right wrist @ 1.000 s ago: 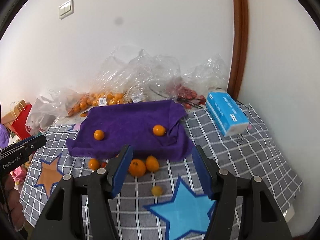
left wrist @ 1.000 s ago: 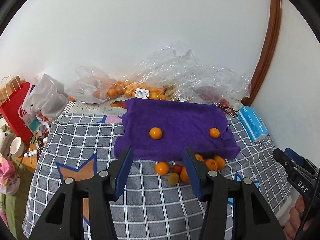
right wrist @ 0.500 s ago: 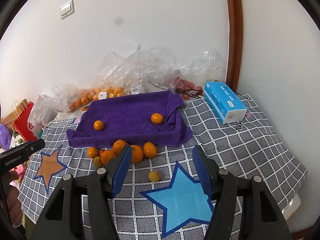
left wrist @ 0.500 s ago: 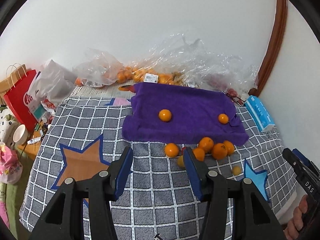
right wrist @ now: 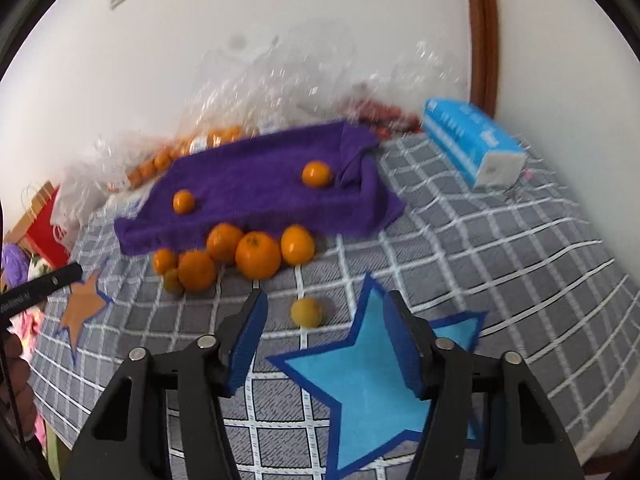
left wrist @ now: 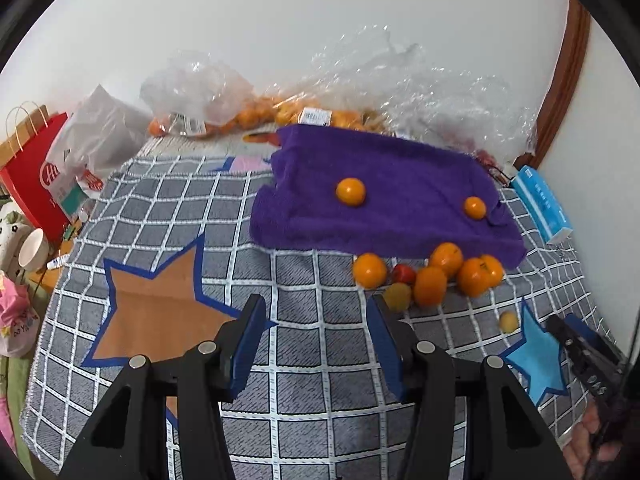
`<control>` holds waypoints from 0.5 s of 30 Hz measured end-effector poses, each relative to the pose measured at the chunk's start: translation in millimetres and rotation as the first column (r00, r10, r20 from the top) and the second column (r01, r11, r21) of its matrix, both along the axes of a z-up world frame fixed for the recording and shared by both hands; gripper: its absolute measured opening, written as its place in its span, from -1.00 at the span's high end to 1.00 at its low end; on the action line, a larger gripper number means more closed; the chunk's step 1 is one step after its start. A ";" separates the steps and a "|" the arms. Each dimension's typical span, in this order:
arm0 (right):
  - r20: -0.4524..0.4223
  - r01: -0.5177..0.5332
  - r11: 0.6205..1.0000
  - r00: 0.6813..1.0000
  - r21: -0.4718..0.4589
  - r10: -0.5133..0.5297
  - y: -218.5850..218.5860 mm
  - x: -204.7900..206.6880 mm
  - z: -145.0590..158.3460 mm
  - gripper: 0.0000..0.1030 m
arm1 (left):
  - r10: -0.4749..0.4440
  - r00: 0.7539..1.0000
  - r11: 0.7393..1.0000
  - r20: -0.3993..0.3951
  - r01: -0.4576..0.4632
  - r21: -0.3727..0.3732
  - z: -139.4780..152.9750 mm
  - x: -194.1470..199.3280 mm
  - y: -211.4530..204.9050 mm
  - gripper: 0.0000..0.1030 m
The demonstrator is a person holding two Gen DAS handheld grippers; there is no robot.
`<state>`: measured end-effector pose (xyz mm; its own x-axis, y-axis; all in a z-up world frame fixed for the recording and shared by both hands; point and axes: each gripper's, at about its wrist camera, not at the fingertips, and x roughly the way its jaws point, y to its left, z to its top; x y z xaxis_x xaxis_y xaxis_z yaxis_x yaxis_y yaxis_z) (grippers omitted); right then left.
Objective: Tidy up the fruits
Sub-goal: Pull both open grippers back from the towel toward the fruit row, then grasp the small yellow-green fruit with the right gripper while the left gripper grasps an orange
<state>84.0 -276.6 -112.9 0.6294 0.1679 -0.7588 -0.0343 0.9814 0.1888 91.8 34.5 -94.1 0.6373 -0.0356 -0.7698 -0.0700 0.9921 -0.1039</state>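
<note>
A purple towel (left wrist: 384, 200) (right wrist: 256, 188) lies on the checked tablecloth with two small oranges (left wrist: 350, 191) (left wrist: 475, 207) on it. Several oranges (left wrist: 430, 286) (right wrist: 258, 255), a red tomato (left wrist: 403, 273) and a yellow fruit (left wrist: 397, 296) cluster at its near edge. A lone small yellow fruit (right wrist: 306, 311) (left wrist: 508, 322) lies apart. My left gripper (left wrist: 316, 316) is open and empty, near the cluster's left. My right gripper (right wrist: 324, 312) is open and empty, with the lone yellow fruit just ahead between its fingertips.
Clear plastic bags of oranges (left wrist: 280, 112) and red fruit (right wrist: 376, 112) lie along the back wall. A blue tissue pack (right wrist: 472, 144) sits at the right. A red paper bag (left wrist: 32, 176) and a white cup (left wrist: 32, 244) stand off the table's left edge.
Both grippers have pulled back and lowered toward the table. The right gripper has closed in on the lone yellow fruit. Both jaws stay open.
</note>
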 end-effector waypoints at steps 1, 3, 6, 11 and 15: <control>-0.013 -0.010 1.000 1.000 -0.001 0.010 3.3 2.4 -6.4 -0.02 | 0.004 1.000 1.000 -0.006 -0.004 -0.005 -4.5 0.7 1.9 0.02; -0.039 -0.025 1.000 0.999 0.001 0.025 8.7 7.3 -17.8 0.14 | 0.007 1.000 1.000 -0.016 -0.007 -0.016 -10.6 2.5 3.7 0.02; -0.053 -0.033 0.999 0.998 0.001 0.033 11.9 14.0 -29.0 0.21 | 0.010 0.999 1.000 -0.039 -0.011 -0.020 -19.5 8.6 3.2 0.02; -0.075 -0.041 0.999 0.996 0.011 0.042 13.6 24.3 -42.6 0.32 | -0.001 0.999 1.000 -0.050 0.001 -0.013 -27.6 16.5 -2.5 0.02; -0.078 -0.065 0.998 0.995 0.007 0.065 18.8 32.0 -51.2 0.46 | -0.022 0.998 0.999 -0.057 0.020 -0.035 -33.9 25.3 -10.5 0.02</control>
<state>115.9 -257.7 -164.1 0.5554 0.2099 -0.8047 -0.0831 0.9768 0.1974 117.0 24.1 -128.1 0.5912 -0.0753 -0.8030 -0.0559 0.9894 -0.1339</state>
